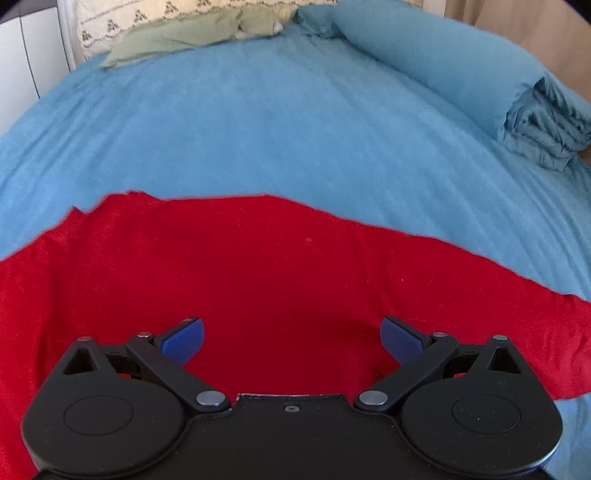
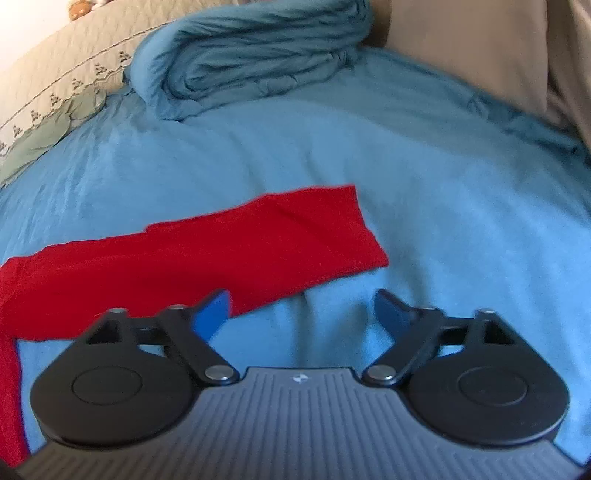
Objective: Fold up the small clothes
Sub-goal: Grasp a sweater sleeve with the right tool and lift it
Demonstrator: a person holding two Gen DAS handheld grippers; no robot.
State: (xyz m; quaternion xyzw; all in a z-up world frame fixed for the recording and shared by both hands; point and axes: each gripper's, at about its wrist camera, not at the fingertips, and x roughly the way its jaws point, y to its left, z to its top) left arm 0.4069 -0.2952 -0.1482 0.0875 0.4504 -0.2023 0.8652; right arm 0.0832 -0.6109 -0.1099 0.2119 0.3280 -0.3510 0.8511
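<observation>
Blue pads tip both tools, and both stand released with their jaws spread wide and nothing between them. The left tool (image 1: 291,338) hovers directly over the red garment (image 1: 258,280), which fills the near part of its view and lies spread on the bed. The right tool (image 2: 303,314) sits off the cloth's edge: its left pad (image 2: 212,314) overlaps the lower hem of a red sleeve or leg (image 2: 258,243), while the right pad is over bare blue bedsheet (image 2: 443,221). That long red piece stretches away to a squared end, seemingly flat, with only mild creasing.

Farther out, a rolled blue duvet (image 2: 251,62) lies near the head of the bed, beside a pale green cloth (image 1: 177,40) and a patterned cream pillow (image 1: 122,26).

The likely risks come from the soft bedding. Closing the jaws on the garment could pinch the sheet underneath too, so lifting would drag the bedsheet and spoil the fold. The right tool, being mostly off the fabric, could also close on nothing or catch only a single thin edge, letting the sleeve slip and fold crooked. Uneven grips between the two sides would skew the crease.
</observation>
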